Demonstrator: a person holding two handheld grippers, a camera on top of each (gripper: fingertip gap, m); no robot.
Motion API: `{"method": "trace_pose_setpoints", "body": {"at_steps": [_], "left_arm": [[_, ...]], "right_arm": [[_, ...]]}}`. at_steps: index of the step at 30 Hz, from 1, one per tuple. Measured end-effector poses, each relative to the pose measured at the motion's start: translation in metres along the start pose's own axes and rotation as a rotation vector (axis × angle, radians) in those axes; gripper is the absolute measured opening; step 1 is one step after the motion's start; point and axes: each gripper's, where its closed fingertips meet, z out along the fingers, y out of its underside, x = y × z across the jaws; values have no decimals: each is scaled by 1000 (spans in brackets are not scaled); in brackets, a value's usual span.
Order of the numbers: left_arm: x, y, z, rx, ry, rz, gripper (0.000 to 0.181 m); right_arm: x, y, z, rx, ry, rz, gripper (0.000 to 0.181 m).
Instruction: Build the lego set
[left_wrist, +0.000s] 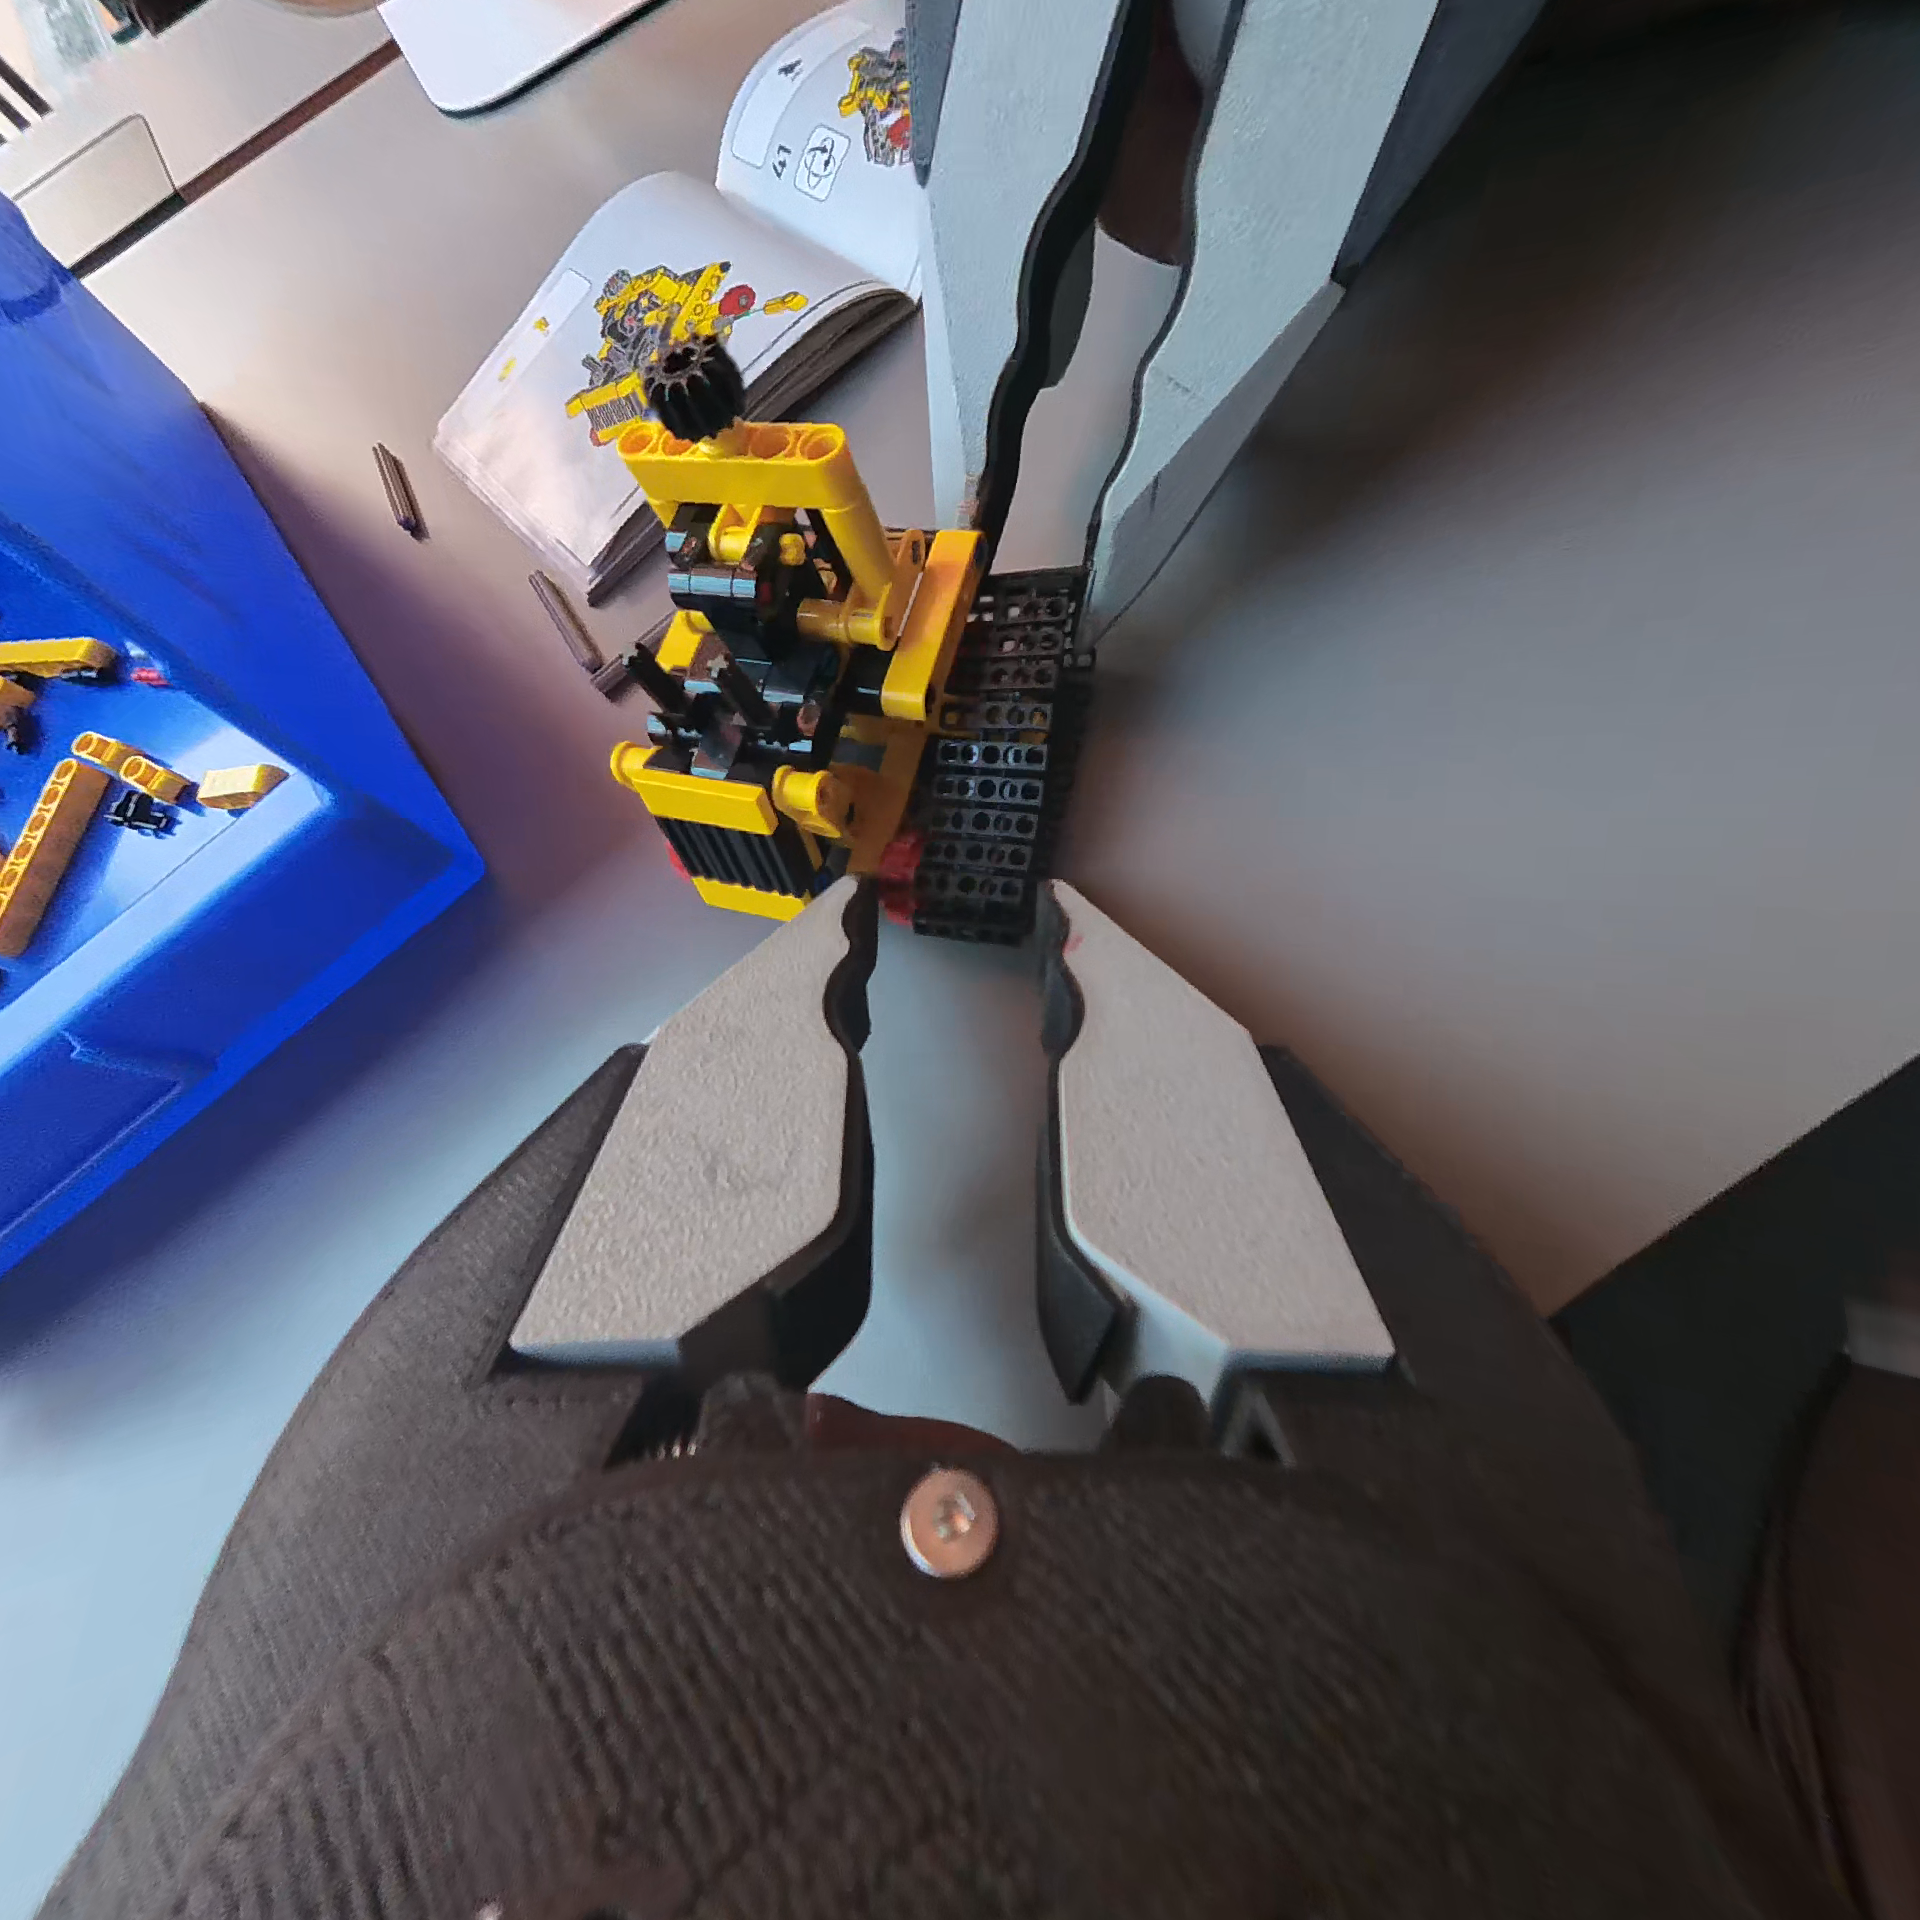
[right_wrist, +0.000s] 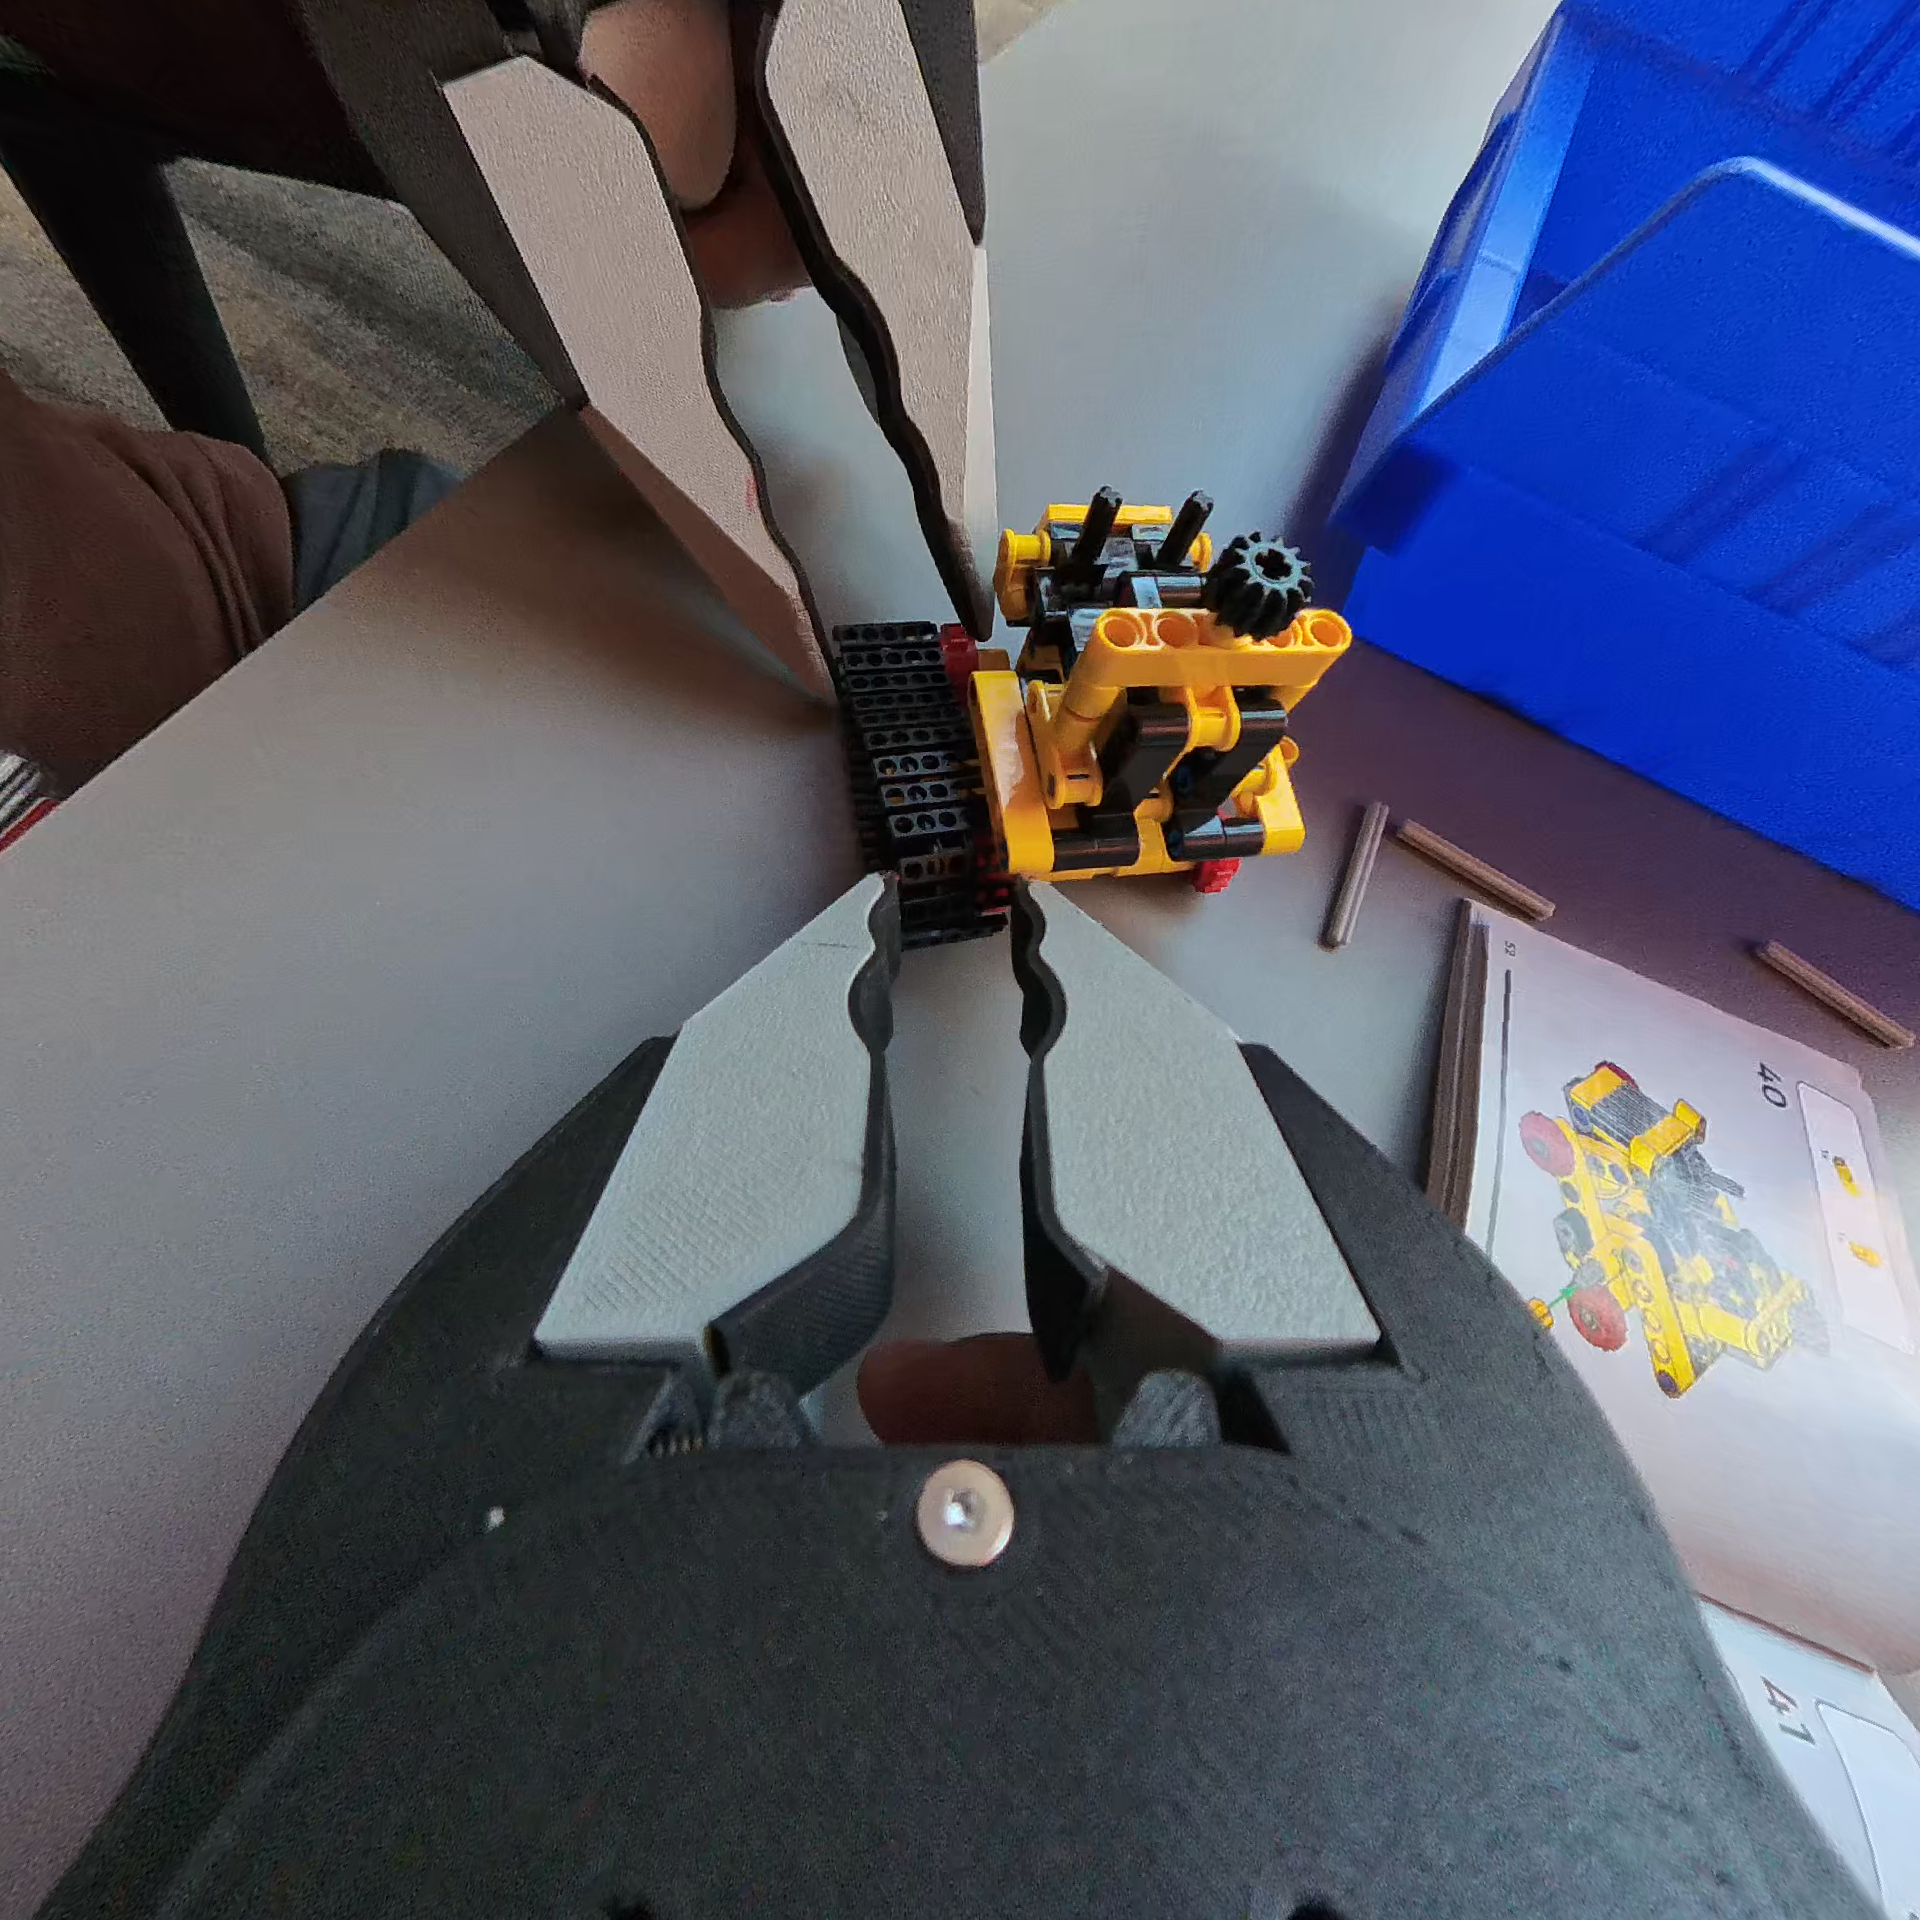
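Note:
A yellow and black lego vehicle (left_wrist: 790, 644) stands on the grey table, with a black gear (left_wrist: 691, 390) on top. A black track (left_wrist: 997, 748) runs along its side over red wheels. My left gripper (left_wrist: 956, 904) closes on the near end of the track. My right gripper (left_wrist: 1034, 551) comes from the far side and closes on the other end. In the right wrist view the vehicle (right_wrist: 1143, 727) sits just right of the track (right_wrist: 909, 758). There my right gripper (right_wrist: 951, 894) holds the near end and the left gripper (right_wrist: 904, 649) the far end.
A blue bin (left_wrist: 343, 935) with loose yellow parts (left_wrist: 52, 842) stands left of the vehicle; it also shows in the right wrist view (right_wrist: 1662, 520). An open instruction booklet (left_wrist: 644, 270) lies behind. Dark axle rods (right_wrist: 1351, 873) lie by the booklet (right_wrist: 1662, 1195). The table edge (right_wrist: 312, 613) is close. One gripper's finger ends stand about 5 cm off the other's.

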Motion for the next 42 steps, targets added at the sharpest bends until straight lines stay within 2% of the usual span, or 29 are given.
{"method": "trace_pose_setpoints", "body": {"at_steps": [6, 12, 21, 30, 34, 42], "left_arm": [[4, 1, -1, 10, 11, 17, 27], [7, -1, -6, 45, 142, -82, 25], [8, 4, -10, 45, 168, -36, 26], [11, 1, -14, 78, 180, -18, 22], [8, 2, -13, 70, 171, -46, 22], [2, 2, -12, 61, 213, -144, 22]], "right_arm": [[0, 1, 1, -9, 4, 10, 18], [-4, 1, 4, -23, -10, -6, 18], [-11, -2, 4, -5, -42, -34, 18], [-9, -7, 1, 29, -58, 24, 18], [-10, 1, 9, -40, -54, 15, 20], [-2, -2, 10, -21, -48, 27, 21]]}}
